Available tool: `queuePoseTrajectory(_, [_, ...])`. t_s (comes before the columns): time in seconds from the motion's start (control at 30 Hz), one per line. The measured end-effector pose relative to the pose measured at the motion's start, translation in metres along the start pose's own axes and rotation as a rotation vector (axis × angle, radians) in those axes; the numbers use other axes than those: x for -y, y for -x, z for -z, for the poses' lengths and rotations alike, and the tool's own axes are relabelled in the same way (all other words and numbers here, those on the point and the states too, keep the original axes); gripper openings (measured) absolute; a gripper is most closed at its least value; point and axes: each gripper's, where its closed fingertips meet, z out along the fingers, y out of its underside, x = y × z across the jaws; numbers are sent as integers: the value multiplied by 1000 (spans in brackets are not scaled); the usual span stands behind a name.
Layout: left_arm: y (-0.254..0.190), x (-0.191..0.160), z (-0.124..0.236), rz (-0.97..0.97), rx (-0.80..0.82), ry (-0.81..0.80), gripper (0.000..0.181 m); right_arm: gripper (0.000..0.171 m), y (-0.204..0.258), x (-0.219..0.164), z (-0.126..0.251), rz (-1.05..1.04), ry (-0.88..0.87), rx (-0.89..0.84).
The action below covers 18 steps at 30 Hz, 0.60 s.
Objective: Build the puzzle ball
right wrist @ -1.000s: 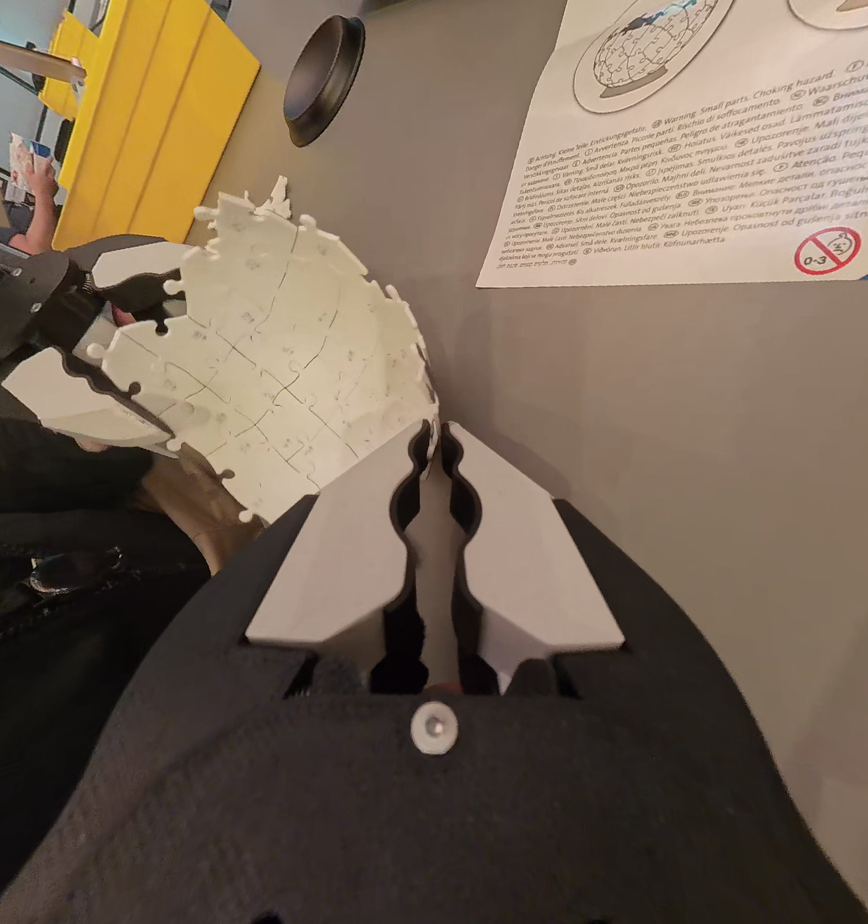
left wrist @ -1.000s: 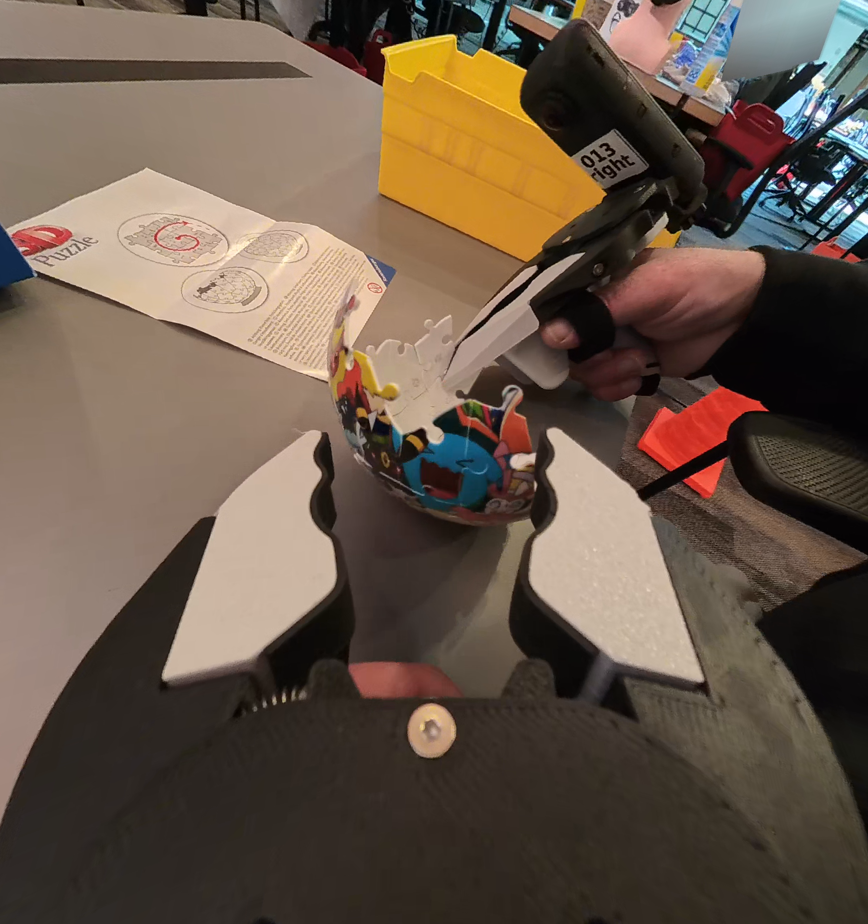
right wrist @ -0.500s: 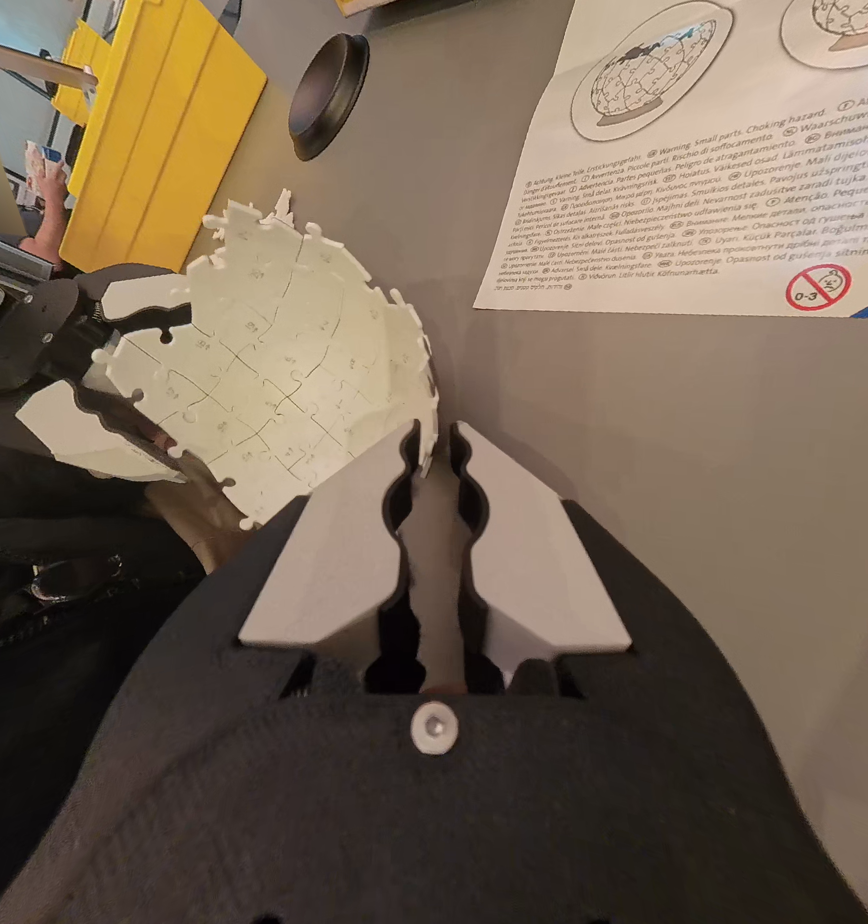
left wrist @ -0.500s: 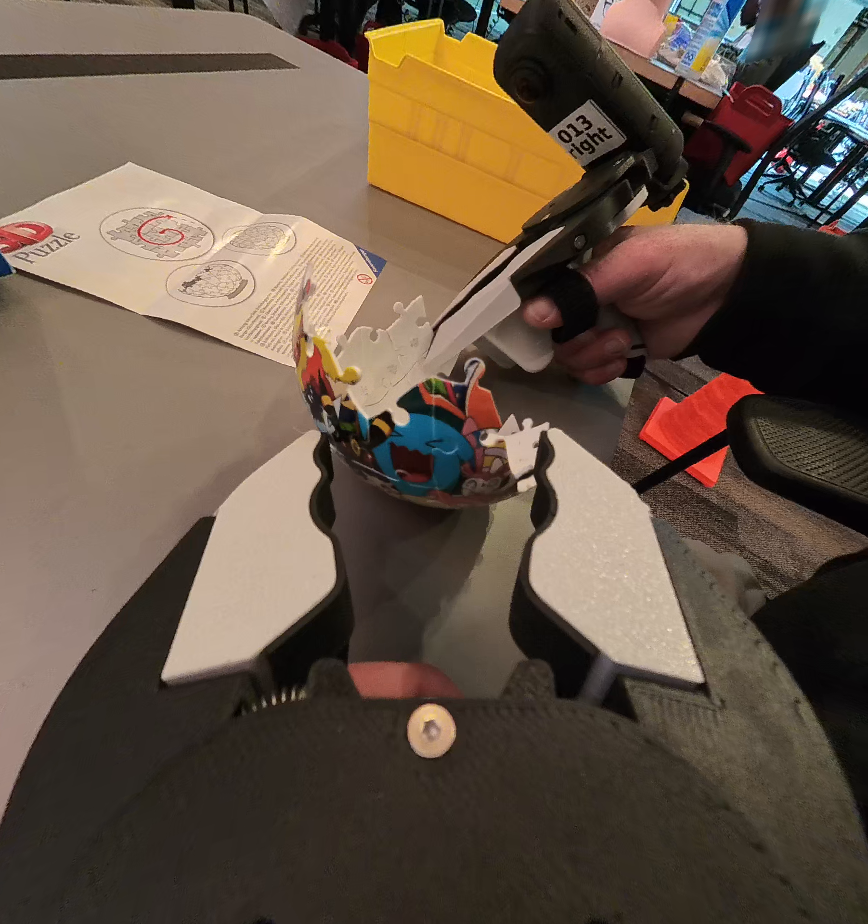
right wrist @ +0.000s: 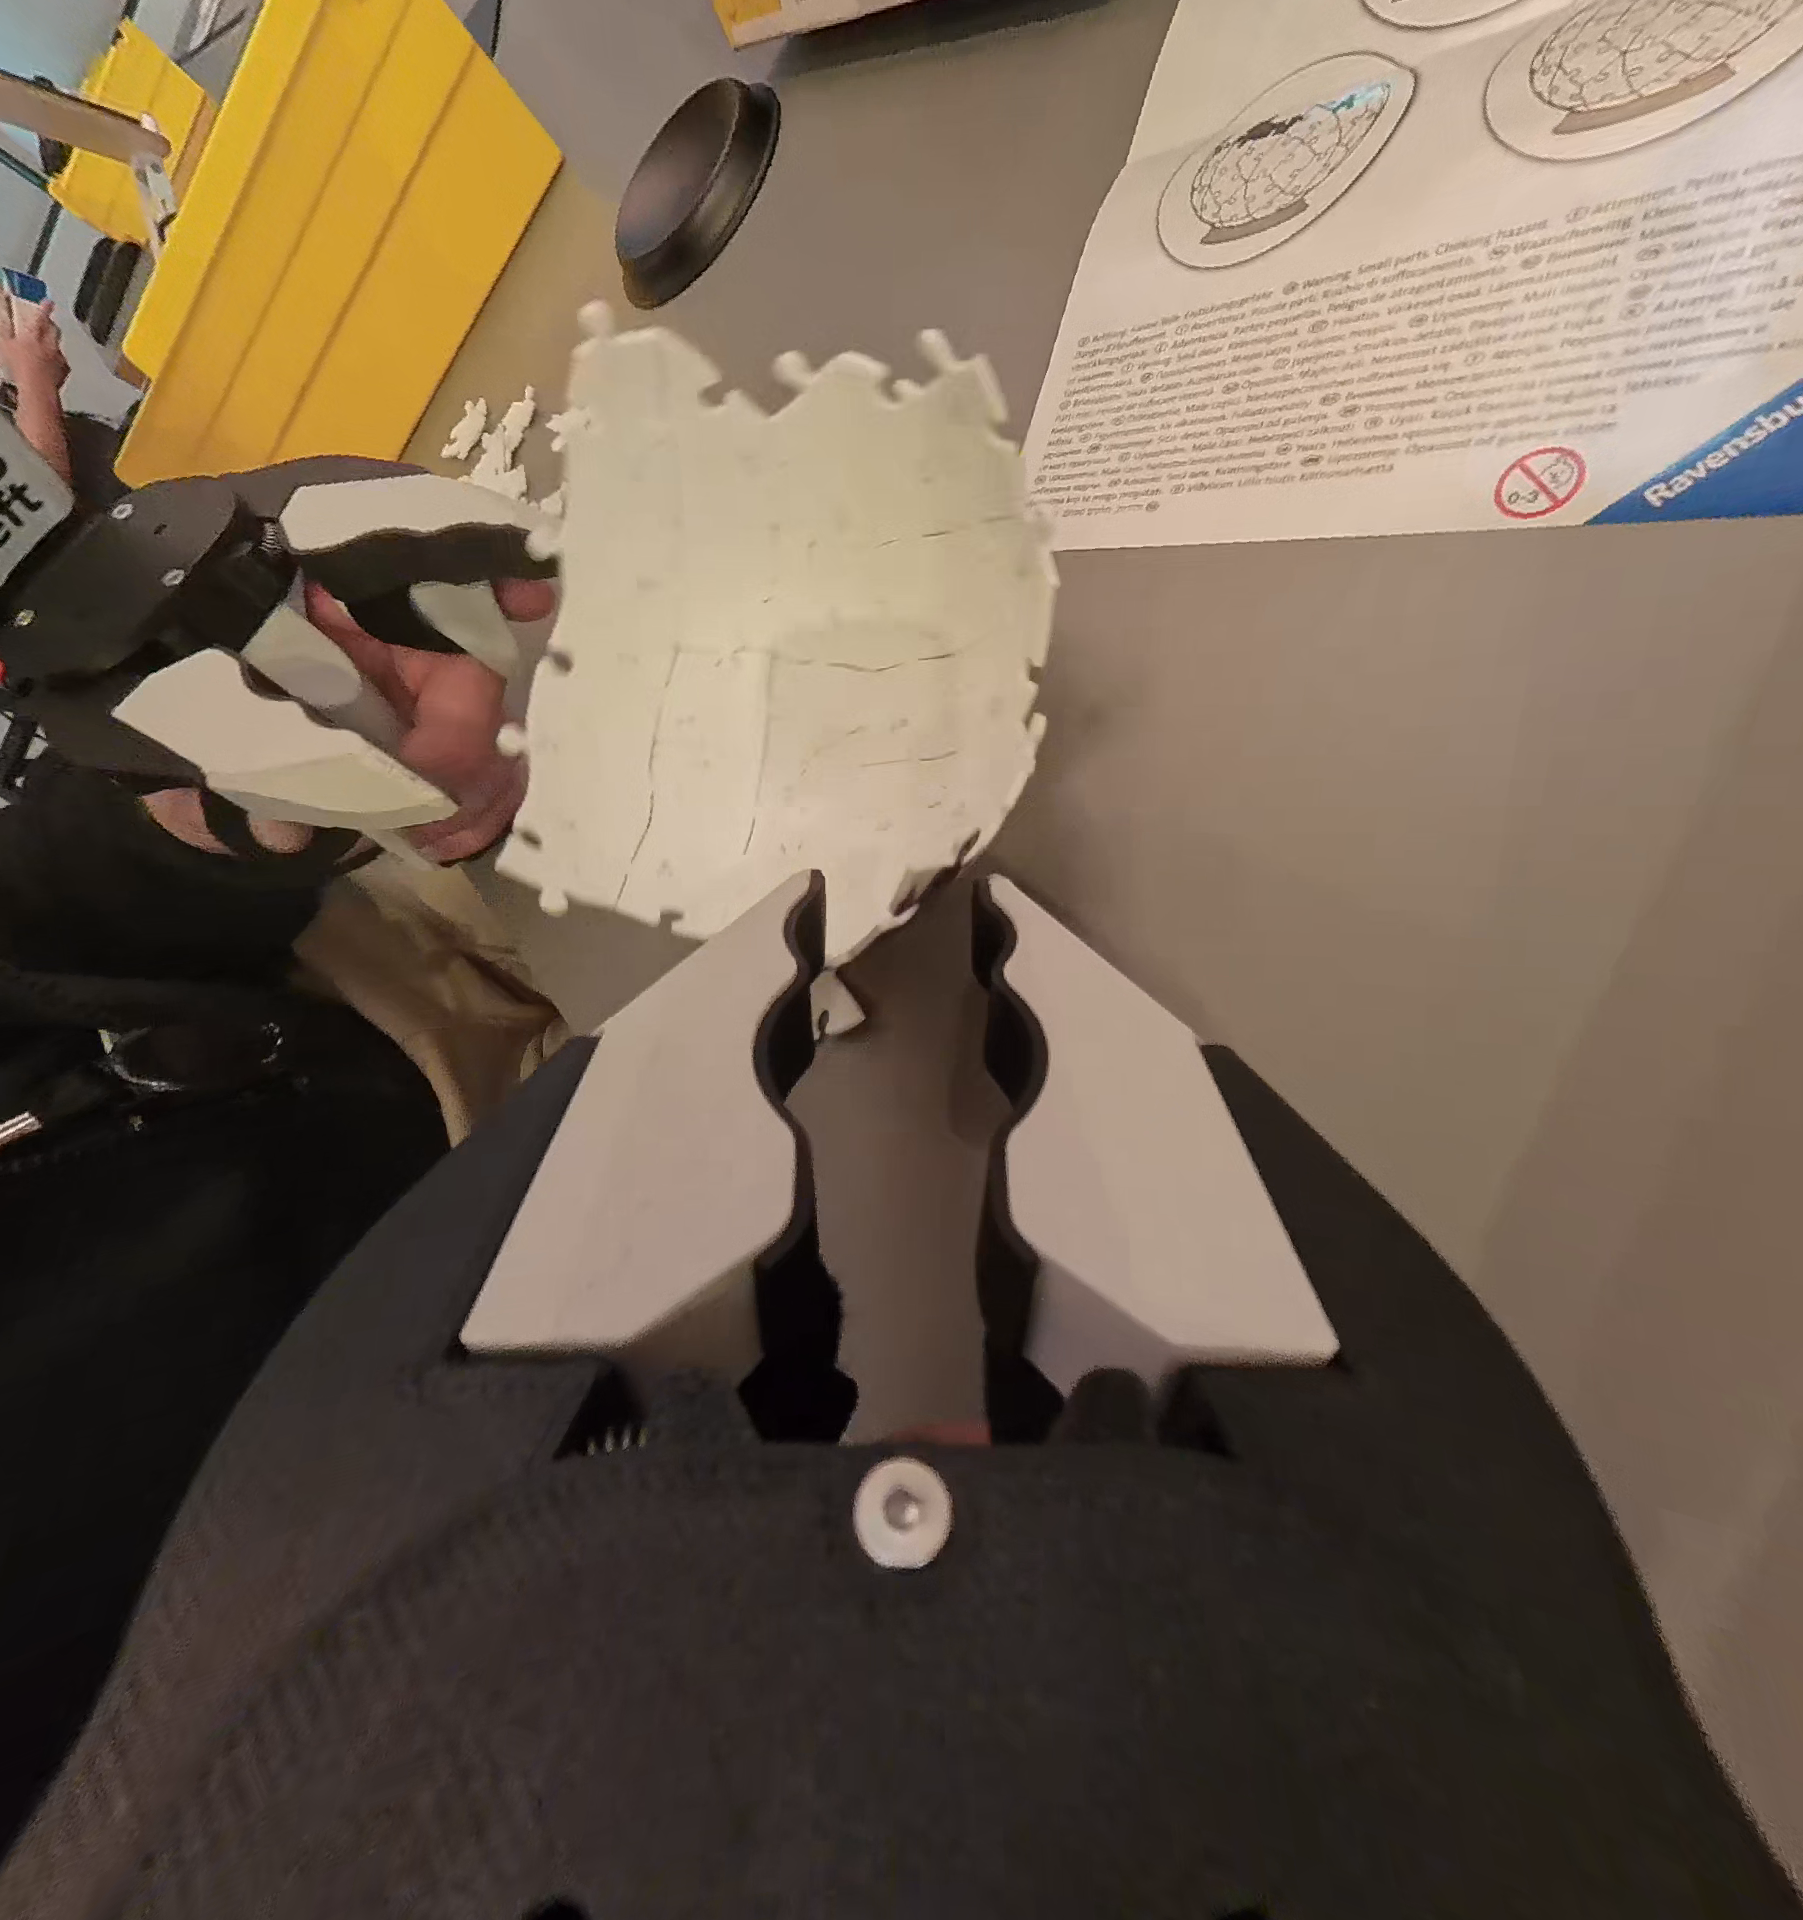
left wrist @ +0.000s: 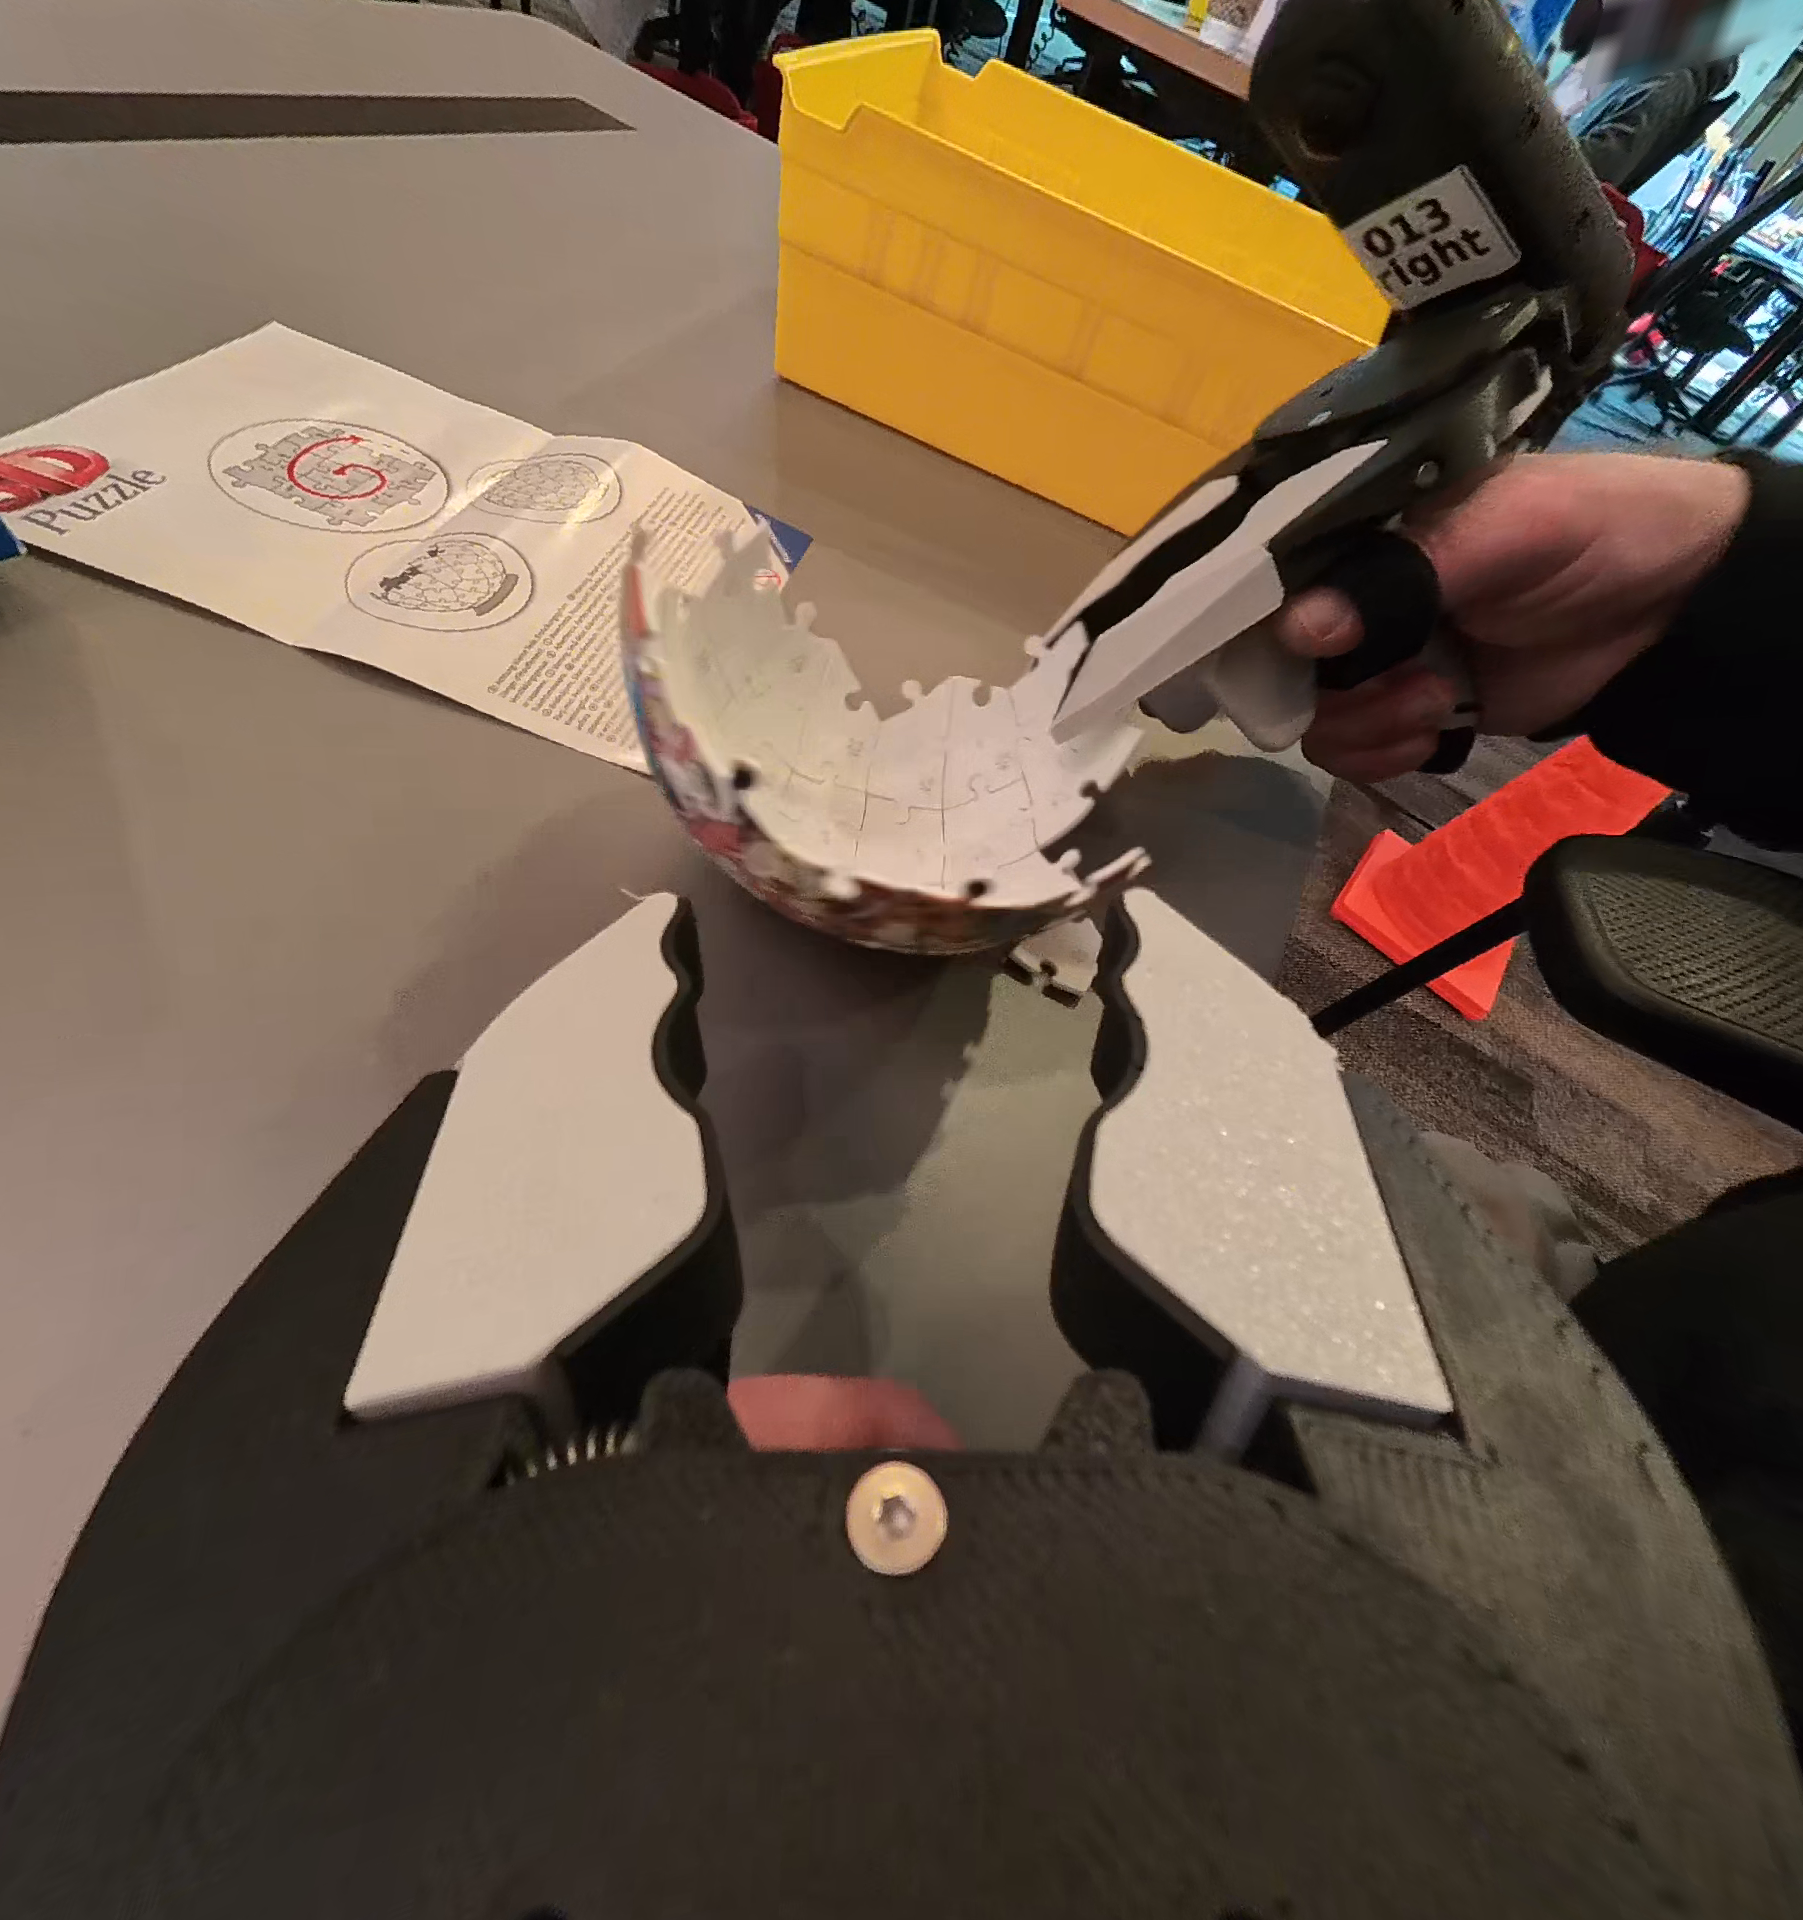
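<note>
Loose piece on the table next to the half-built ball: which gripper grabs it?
Left, probably. The left gripper is open and low at the table, with the loose piece just off its fingertip. The right gripper sits higher, at the rim of the half-built ball.

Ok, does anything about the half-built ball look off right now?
Yes. The puzzle shell has dark gaps along several seams across its white inside, so some pieces look partly unseated. One loose piece also lies on the table at the shell's lower edge, apart from the rest of the build.
</note>
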Motion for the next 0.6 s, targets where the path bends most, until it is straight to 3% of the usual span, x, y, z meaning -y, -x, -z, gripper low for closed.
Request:
queuePoseTrajectory(0.3, [9,11,4,98,3,-43,75,24,5,12,-13,33,-24,26])
queuePoseTrajectory(0.6, [23,0,-8,133,70,29,76,37,8,26,-8,72,-66,43])
